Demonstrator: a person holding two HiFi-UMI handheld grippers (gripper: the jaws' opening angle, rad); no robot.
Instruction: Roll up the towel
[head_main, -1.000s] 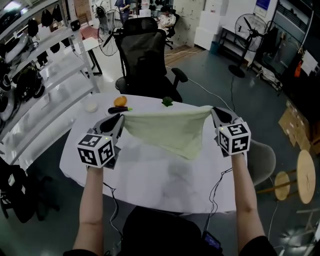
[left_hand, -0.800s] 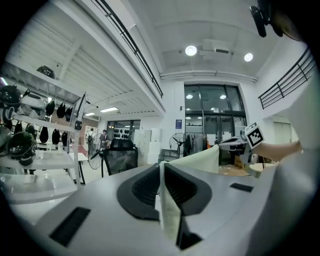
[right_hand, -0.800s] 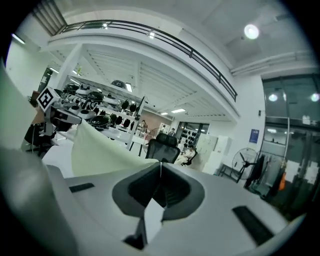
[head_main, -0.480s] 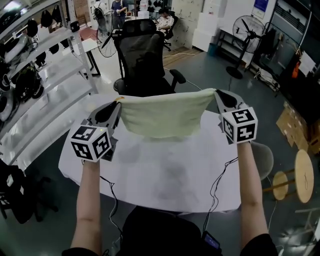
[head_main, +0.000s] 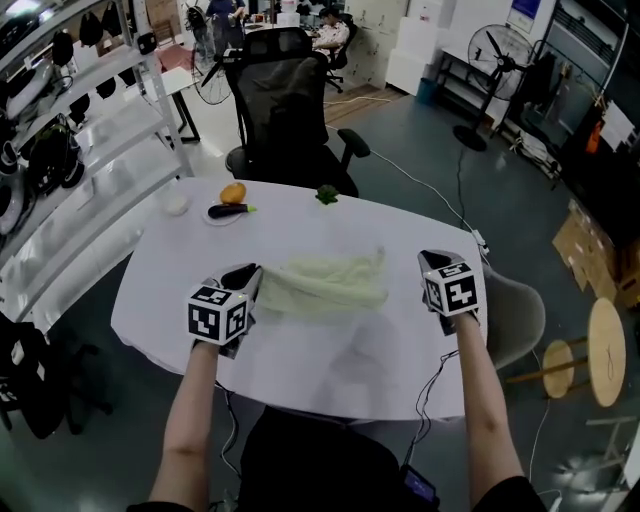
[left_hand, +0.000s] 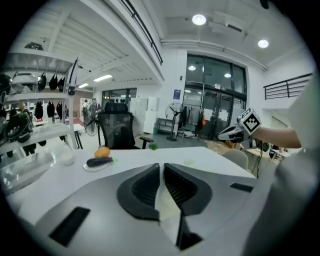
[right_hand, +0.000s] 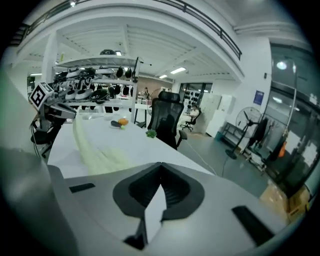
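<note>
The pale yellow-green towel (head_main: 325, 283) lies bunched in a long heap on the white table (head_main: 300, 350), between my two grippers. My left gripper (head_main: 250, 278) is low over the table at the towel's left end, shut on a pale corner of it (left_hand: 165, 200). My right gripper (head_main: 428, 262) is shut, a little to the right of the towel's right end, with bare table between them. In the right gripper view the towel (right_hand: 97, 150) runs off to the left toward the left gripper (right_hand: 47, 102). A white sliver shows between the right jaws, and I cannot tell what it is.
At the table's far edge are an orange (head_main: 232, 193), an eggplant (head_main: 228, 210) on a small plate, a white bowl (head_main: 177, 205) and a green vegetable (head_main: 327, 194). A black office chair (head_main: 290, 110) stands behind the table. Metal shelving (head_main: 90, 170) runs along the left.
Both grippers came down from chest height to the table. The towel, stretched between them before, now lies heaped on the table and no longer reaches the right gripper.
</note>
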